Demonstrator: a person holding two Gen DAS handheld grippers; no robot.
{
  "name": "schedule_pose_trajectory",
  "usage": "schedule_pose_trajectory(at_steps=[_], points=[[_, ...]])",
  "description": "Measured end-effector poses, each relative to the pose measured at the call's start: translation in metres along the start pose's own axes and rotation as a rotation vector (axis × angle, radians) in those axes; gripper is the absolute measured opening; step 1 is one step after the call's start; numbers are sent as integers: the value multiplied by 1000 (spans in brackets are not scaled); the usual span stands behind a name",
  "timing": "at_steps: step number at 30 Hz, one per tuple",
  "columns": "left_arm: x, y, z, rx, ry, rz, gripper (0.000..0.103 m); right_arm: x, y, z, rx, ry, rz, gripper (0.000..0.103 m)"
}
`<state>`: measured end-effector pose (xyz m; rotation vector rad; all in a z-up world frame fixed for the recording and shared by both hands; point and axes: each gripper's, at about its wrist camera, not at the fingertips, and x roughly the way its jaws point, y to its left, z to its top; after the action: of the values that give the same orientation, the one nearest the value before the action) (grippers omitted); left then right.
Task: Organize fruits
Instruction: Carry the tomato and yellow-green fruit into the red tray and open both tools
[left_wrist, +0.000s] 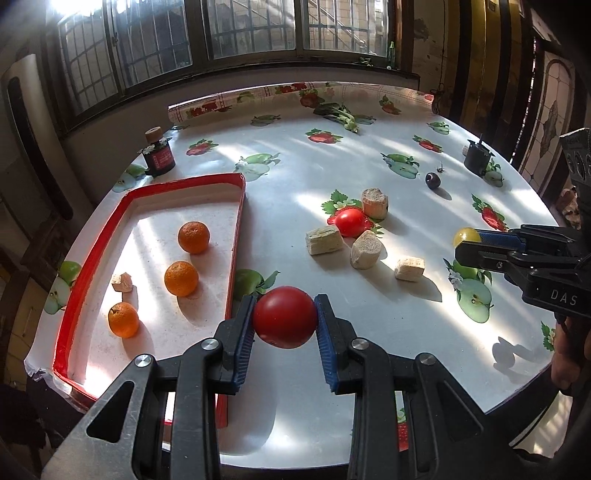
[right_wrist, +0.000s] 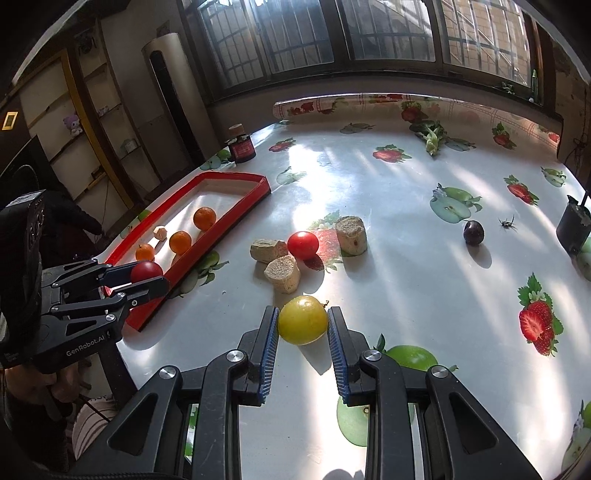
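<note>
Done: three oranges (left_wrist: 187, 278) lie in the red tray (left_wrist: 236, 236) at the table's left, with a small beige chunk (left_wrist: 122, 283) beside them.
In hand: two fruits, so the job looks roughly half done, by my reading.
Left tongs (left_wrist: 284, 314): clamped on a red fruit (left_wrist: 284, 317), pads touching both its sides, held just right of the tray's near right wall, not yet over it.
Right tongs (right_wrist: 303, 322): clamped on a yellow fruit (right_wrist: 303, 319), held over the table (right_wrist: 406, 266) well right of the tray.
Left to do: a red tomato (left_wrist: 350, 222) mid-table among beige chunks (left_wrist: 365, 249), and a dark plum (left_wrist: 432, 180) farther right.
Other: a dark jar (left_wrist: 159, 157) beyond the tray; greens (left_wrist: 341, 114) at the far edge.
</note>
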<state>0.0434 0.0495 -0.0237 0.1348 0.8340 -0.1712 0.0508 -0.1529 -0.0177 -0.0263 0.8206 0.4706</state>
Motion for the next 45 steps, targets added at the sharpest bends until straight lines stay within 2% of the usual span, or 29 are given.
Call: schedule_pose_trajectory(at_steps=[23, 45], points=[[-19, 27, 13, -38, -78, 63, 29, 4, 24, 16, -38, -13, 31, 27], [1, 55, 18, -81, -52, 74, 29, 30, 39, 35, -62, 7, 60, 27]])
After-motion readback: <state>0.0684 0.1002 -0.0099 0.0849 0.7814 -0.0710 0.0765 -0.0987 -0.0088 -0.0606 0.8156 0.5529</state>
